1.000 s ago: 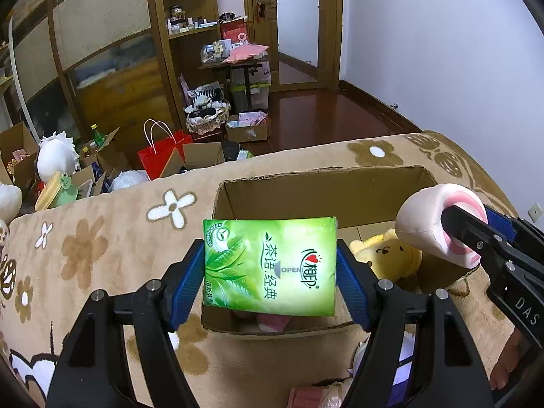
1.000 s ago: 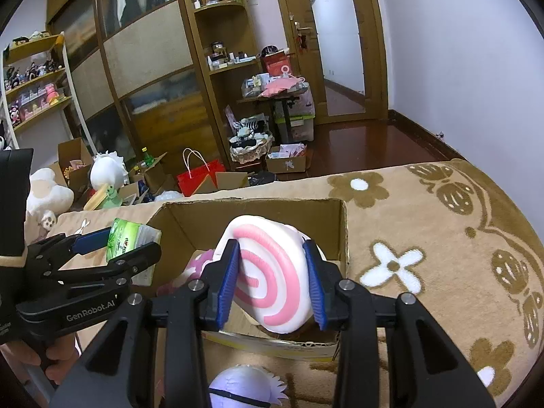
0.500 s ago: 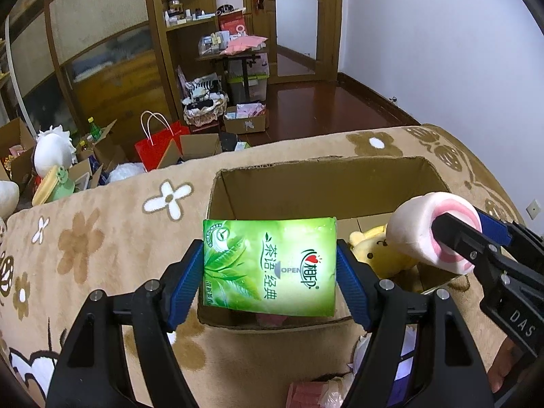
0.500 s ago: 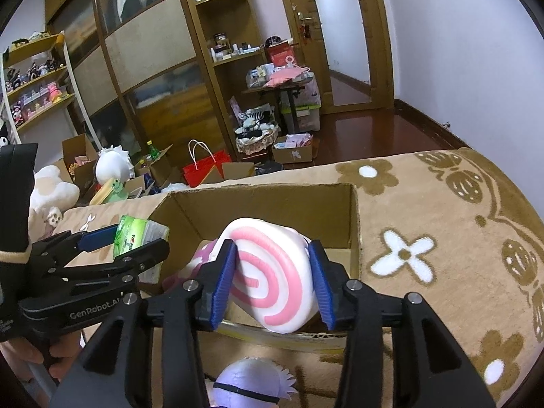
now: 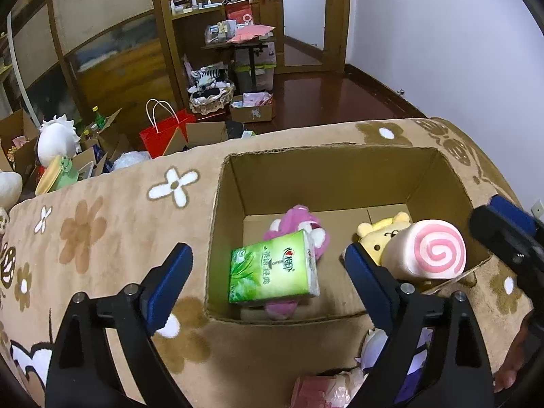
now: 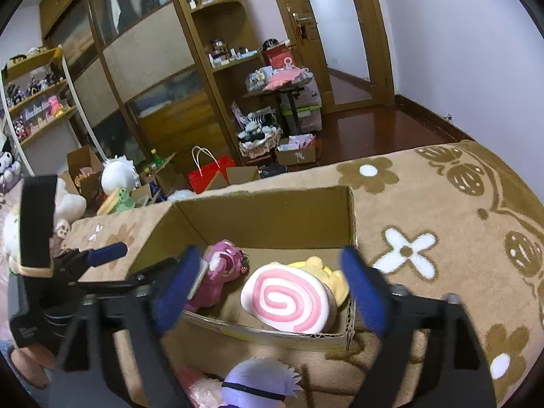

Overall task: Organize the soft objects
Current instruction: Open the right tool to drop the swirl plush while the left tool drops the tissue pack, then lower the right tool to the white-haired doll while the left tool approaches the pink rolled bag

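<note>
Both grippers are being shown with their jaws spread wide and nothing between them — a half second ago each was clamped on a soft item. The left gripper (image 5: 268, 272) is being held above the near wall of the cardboard box (image 5: 326, 156), and the green tissue pack (image 5: 273, 270) that it had been carrying is now being seen below the jaws, inside the box, tilted against the pink plush (image 5: 299, 224); whether the pack is at rest or falling cannot be told from a single frame. The right gripper (image 6: 268, 287) is likewise being held apart over the box, its fingers blurred as if moving, and the pink-swirl roll plush (image 6: 289, 301) is being seen in the box's near right corner, lying against the yellow plush (image 6: 335, 280).

The double release is being read as the placing step for both items being completed: four soft things are now being counted inside the box. The task is judged to be well along but not finished, since a purple-and-white plush (image 6: 261, 386) and a pink packet (image 5: 316, 392) are being left on the flowered brown blanket (image 5: 102, 224) just in front of the box. Those are being taken as the likely next pickups.
</note>
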### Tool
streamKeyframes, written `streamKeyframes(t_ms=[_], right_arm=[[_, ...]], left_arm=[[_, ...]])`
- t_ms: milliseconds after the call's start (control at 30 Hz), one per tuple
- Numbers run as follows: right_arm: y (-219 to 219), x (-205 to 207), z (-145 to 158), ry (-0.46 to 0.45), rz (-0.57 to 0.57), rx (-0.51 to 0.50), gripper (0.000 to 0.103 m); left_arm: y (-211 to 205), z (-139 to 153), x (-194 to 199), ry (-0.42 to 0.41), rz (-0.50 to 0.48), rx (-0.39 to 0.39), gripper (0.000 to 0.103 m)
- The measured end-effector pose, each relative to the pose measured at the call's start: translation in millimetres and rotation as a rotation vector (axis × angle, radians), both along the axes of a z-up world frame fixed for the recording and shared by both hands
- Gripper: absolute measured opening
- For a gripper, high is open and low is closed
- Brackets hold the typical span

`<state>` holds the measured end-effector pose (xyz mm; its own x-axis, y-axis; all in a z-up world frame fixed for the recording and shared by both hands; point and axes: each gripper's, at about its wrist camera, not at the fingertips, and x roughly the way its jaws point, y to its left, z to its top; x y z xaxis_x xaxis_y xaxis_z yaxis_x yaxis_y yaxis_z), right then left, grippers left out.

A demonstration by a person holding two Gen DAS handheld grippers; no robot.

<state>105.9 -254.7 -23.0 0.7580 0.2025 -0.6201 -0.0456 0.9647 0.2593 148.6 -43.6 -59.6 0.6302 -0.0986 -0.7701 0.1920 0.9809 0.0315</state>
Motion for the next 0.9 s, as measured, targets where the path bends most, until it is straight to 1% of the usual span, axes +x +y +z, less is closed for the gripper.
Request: streamKeyframes(t_ms=[100, 267, 367, 500, 667, 833, 900], right_arm=[[-0.1, -6.2, 6.7, -0.013, -0.011, 0.003, 0.103], [1.3, -18.6, 11.6, -0.006, -0.03, -0.003, 0.103], [2.0, -26.7, 14.3, 0.012, -0.033, -0.021, 0.103], [3.5, -38.9, 17.9, 0.032, -0.052, -0.042, 0.103], [4.7, -50.9, 16.0, 0.063, -0.057, -0.049, 0.103], [5.4, -55.9, 9.3, 0.114, -0.064, -0.045, 0.103], [6.1, -57.9, 5.5, 0.133, -0.065, -0.04, 0.103]], left_arm=[[1.2, 4.1, -4.3, -0.007, -0.003, 0.019, 0.096], [6.4, 13.9, -15.9, -0.005, -0.005, 0.018, 0.097], [8.3, 19.1, -26.9, 0.009, -0.018, 0.034, 0.097], [10.0, 21.9, -44.6, 0.039, -0.024, 0.082, 0.097], [13.1, 17.1, -59.0, 0.086, -0.02, 0.074, 0.097], [12.9, 11.9, -69.2, 0.141, -0.021, 0.072, 0.097], [13.8, 9.6, -72.0, 0.149, 0.001, 0.07, 0.097]])
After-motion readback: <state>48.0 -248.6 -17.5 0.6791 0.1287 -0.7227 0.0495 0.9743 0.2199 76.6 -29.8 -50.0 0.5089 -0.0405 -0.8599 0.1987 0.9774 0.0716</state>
